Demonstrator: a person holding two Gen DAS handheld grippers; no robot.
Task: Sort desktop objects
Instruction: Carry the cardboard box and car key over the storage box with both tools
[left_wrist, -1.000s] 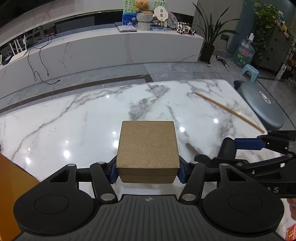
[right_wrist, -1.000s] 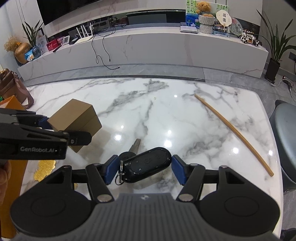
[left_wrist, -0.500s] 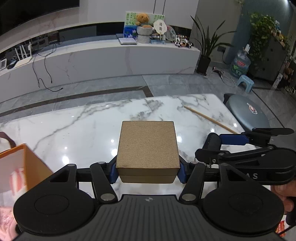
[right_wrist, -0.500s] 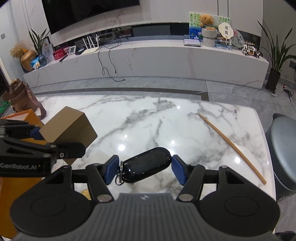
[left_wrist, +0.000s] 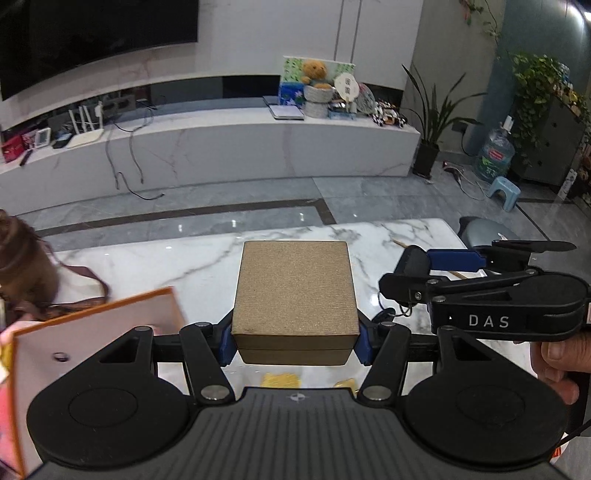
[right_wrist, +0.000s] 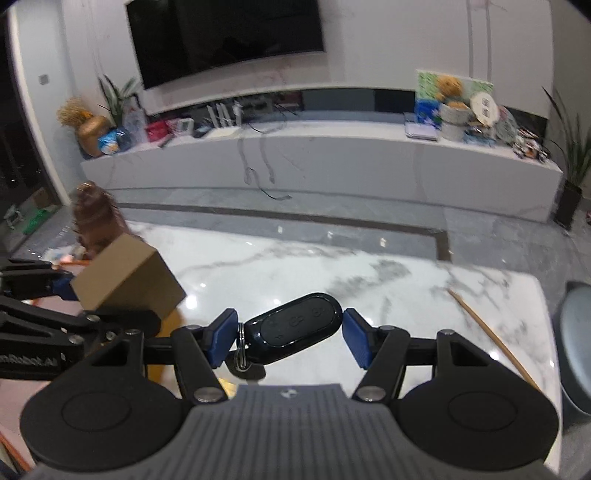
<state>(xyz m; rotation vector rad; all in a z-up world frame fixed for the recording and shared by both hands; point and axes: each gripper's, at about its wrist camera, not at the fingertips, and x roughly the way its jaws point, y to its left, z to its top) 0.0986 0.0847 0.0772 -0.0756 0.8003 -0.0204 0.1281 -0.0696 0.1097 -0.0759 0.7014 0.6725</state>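
In the left wrist view, the left gripper (left_wrist: 294, 341) fills the lower frame, its jaws clamped on the sides of a square tan cloth-covered box (left_wrist: 294, 291) held level at frame centre, above the white marble tabletop (left_wrist: 177, 266). At lower left an orange-edged paper bag (left_wrist: 92, 332) stands open just beside the box; a brown leather handbag (left_wrist: 26, 266) sits behind it at the left edge. The right gripper (left_wrist: 417, 266) reaches in from the right.

In the right wrist view, the right gripper's jaws hold a glossy black car key fob (right_wrist: 295, 328) by its ends at lower centre, key ring dangling. A thin wooden stick (right_wrist: 491, 338) lies on the tabletop at the right.

Both objects seem mid-carry toward the bag. The next move likely calls for bringing the box over the bag's mouth before releasing.
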